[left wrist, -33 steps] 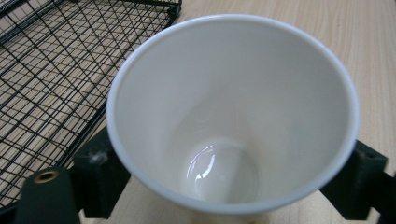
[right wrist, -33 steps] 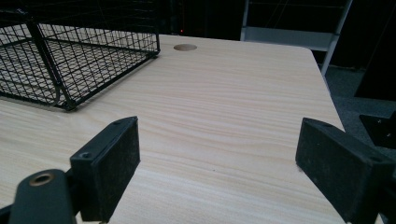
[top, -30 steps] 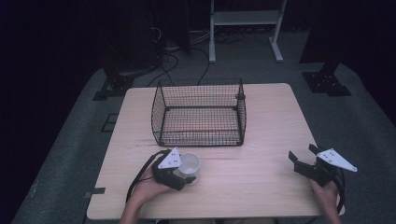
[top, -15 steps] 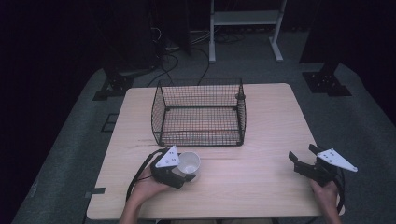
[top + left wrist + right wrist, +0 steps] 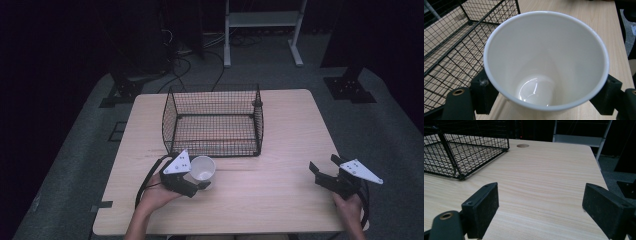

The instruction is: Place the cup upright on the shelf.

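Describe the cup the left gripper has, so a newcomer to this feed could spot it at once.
Start at the black wire basket in the middle of the wooden table. Just in front of its near left corner, the left gripper is clamped on a white cup. It is the one round, glossy white, empty thing on the table.

The cup (image 5: 203,169) stood on the surface (image 5: 280,125), just at six o'clock of the basket (image 5: 213,120); right tongs (image 5: 325,169) at four.
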Demonstrator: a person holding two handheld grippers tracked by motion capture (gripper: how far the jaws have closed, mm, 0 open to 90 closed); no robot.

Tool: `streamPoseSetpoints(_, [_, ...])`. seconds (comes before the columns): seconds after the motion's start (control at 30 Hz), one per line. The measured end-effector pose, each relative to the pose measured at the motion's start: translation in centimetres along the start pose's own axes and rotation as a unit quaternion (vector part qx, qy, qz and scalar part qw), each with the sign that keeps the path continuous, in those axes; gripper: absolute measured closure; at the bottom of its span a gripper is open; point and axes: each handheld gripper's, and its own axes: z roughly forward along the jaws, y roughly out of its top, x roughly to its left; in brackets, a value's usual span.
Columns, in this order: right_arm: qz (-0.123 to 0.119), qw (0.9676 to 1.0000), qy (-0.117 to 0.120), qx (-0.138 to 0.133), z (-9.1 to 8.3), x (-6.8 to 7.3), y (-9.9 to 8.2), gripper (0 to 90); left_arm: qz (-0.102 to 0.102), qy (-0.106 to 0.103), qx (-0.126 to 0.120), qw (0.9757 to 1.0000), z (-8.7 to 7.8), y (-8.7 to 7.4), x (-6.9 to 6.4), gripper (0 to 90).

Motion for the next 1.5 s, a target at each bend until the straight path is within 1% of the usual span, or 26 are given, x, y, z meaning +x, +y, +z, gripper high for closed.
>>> streamPoseSetpoints(0.2, [0.002, 1.0, 0.0, -0.001, 0.0, 0.0, 0.0, 12.9, 0.003, -0.004, 0.004, 1.0, -0.1, 0.7, 0.4, 21.3])
streamPoseSetpoints(0.27, [0.001, 1.0, 0.001, -0.001, 0.0, 0.0, 0.0, 12.9, 0.002, -0.009, -0.002, 1.0, -0.1, 1.0, 0.7, 21.3])
streamPoseSetpoints(0.33, [0.002, 1.0, 0.001, -0.001, 0.0, 0.0, 0.0, 12.9, 0.002, -0.009, -0.001, 1.0, -0.1, 1.2, 0.8, 21.3])
streamPoseSetpoints(0.47, [0.002, 1.0, 0.001, -0.002, 0.0, 0.0, 0.0, 13.0, 0.008, -0.008, 0.003, 0.9999, -0.1, 1.9, 1.1, 21.2])
streamPoseSetpoints(0.77, [0.003, 1.0, 0.001, -0.001, 0.0, -0.1, 0.0, 13.0, 0.012, -0.007, 0.003, 0.9999, -0.2, 2.8, 1.7, 21.3])
streamPoseSetpoints(0.93, [0.002, 1.0, 0.0, 0.0, 0.0, -0.1, 0.0, 13.0, 0.014, -0.01, 0.003, 0.9999, -0.3, 3.3, 2.0, 21.3])
streamPoseSetpoints(1.03, [-0.001, 1.0, -0.001, 0.0, 0.0, 0.0, 0.0, 13.0, 0.015, -0.01, 0.003, 0.9998, -0.6, 3.8, 2.3, 21.3])
streamPoseSetpoints(1.13, [0.002, 1.0, -0.001, 0.0, 0.0, 0.0, 0.0, 13.0, 0.017, -0.008, 0.003, 0.9998, -0.9, 4.3, 2.6, 21.3])
streamPoseSetpoints(1.2, [0.002, 1.0, -0.001, 0.0, 0.0, 0.0, 0.0, 13.0, 0.017, -0.008, 0.001, 0.9998, -0.9, 4.4, 2.6, 21.3])
streamPoseSetpoints(1.27, [0.003, 1.0, 0.0, 0.0, 0.0, -0.1, 0.0, 13.0, 0.018, -0.012, -0.008, 0.9997, -1.2, 4.8, 2.9, 21.3])
streamPoseSetpoints(1.47, [0.003, 1.0, -0.001, -0.001, 0.0, -0.1, 0.0, 13.0, 0.02, -0.01, -0.002, 0.9997, -1.4, 5.3, 3.0, 21.3])
streamPoseSetpoints(1.5, [0.002, 1.0, -0.001, 0.0, 0.0, 0.0, 0.0, 13.0, 0.017, -0.01, -0.002, 0.9998, -1.4, 5.4, 3.1, 21.3])
